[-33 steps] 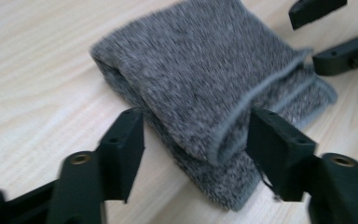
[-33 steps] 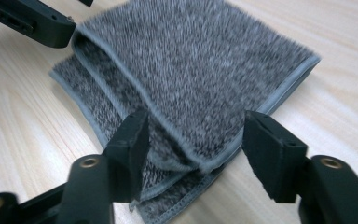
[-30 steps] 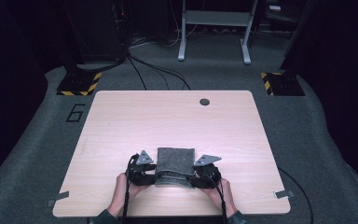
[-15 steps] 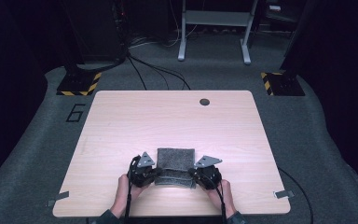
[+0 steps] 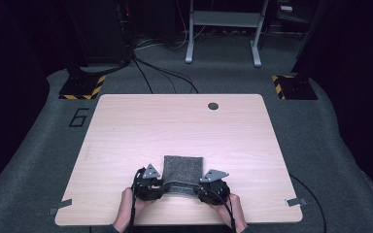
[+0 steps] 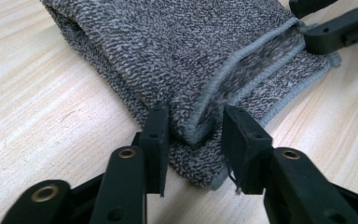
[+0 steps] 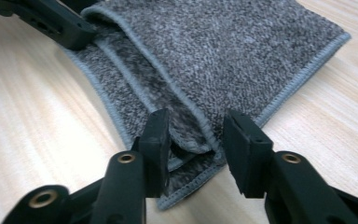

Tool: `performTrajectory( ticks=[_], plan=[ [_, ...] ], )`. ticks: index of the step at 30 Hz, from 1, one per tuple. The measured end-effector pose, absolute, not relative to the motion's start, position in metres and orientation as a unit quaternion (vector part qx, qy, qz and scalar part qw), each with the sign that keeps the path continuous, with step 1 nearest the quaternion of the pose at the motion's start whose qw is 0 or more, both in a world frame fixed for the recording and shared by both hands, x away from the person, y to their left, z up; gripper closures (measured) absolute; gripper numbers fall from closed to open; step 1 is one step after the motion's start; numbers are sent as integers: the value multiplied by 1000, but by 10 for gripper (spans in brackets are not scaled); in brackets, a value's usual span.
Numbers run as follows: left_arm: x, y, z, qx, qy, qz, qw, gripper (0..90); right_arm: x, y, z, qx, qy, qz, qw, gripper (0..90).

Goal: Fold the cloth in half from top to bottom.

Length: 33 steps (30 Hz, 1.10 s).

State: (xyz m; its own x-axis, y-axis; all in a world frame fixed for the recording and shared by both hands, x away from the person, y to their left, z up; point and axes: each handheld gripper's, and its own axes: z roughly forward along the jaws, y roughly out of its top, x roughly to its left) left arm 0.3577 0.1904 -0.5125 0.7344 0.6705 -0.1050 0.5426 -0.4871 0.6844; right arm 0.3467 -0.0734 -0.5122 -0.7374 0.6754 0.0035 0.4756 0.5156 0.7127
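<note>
A grey terry towel (image 5: 182,169) lies folded on the wooden table (image 5: 175,121) near its front edge. My left gripper (image 5: 163,186) stands at the towel's near left corner and my right gripper (image 5: 200,188) at its near right corner. In the left gripper view the jaws of the left gripper (image 6: 196,121) stand apart around the hemmed upper layer of the towel (image 6: 191,46), without pressing it. In the right gripper view the right gripper (image 7: 196,123) likewise straddles a loose fold of the towel (image 7: 233,51). The jaws of both have just been opening, with cloth between them.
A small dark round hole (image 5: 213,106) sits near the table's far edge. On the grey floor beyond are cables, two yellow-and-black striped bases (image 5: 82,87) and the legs of a metal frame (image 5: 223,29). A painted 6 (image 5: 79,117) marks the floor at the left.
Both hands and the towel stay in the same place; the small high view shows no clear difference.
</note>
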Motion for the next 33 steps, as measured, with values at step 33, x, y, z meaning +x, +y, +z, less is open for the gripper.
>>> performTrajectory(
  ticks=[33],
  plan=[
    [353,197,-490,848,331,133,392,867,335,-76,-474,316,838,410,174,873]
  ],
)
